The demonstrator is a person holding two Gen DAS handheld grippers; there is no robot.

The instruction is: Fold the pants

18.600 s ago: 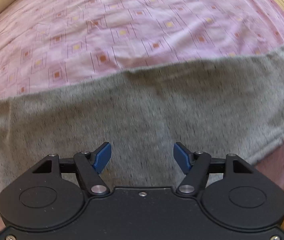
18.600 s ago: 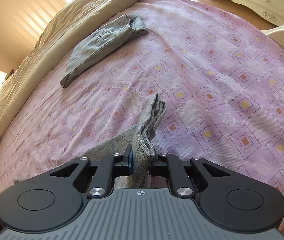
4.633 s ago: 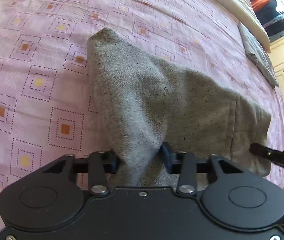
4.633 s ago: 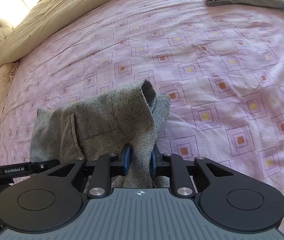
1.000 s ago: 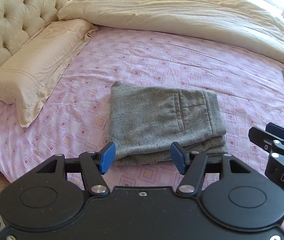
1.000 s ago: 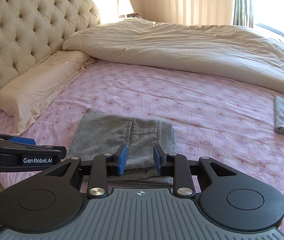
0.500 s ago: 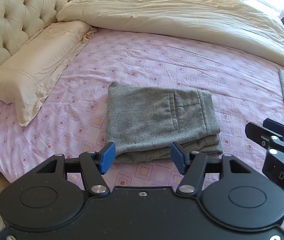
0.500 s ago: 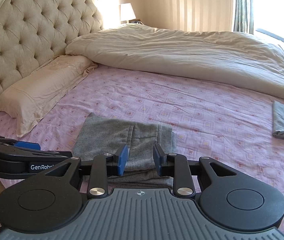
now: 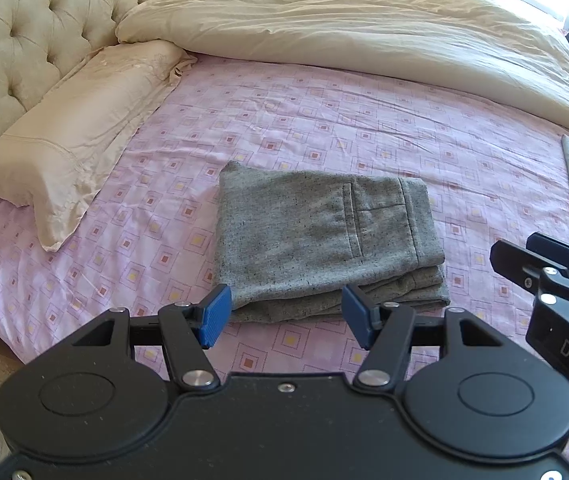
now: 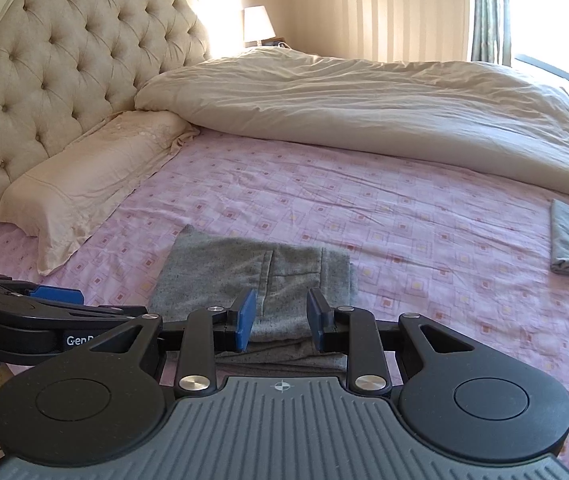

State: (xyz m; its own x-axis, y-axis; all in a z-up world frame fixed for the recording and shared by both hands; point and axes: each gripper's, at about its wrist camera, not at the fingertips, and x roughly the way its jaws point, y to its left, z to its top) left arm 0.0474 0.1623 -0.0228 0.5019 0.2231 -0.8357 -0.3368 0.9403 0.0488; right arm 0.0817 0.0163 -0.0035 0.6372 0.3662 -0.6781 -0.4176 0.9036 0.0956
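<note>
The bed carries the pants, folded into a flat grey stack near its front edge, long axis along that edge, waistband to the right. The left gripper, fingers wide and empty, reads "GenR". The right gripper, fingers narrower, holds nothing and reads "DAS".

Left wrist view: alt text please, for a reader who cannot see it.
Folded grey pants lie flat on a pink patterned bedsheet, beyond the open, empty left gripper. A cream pillow and duvet lie behind.
</note>
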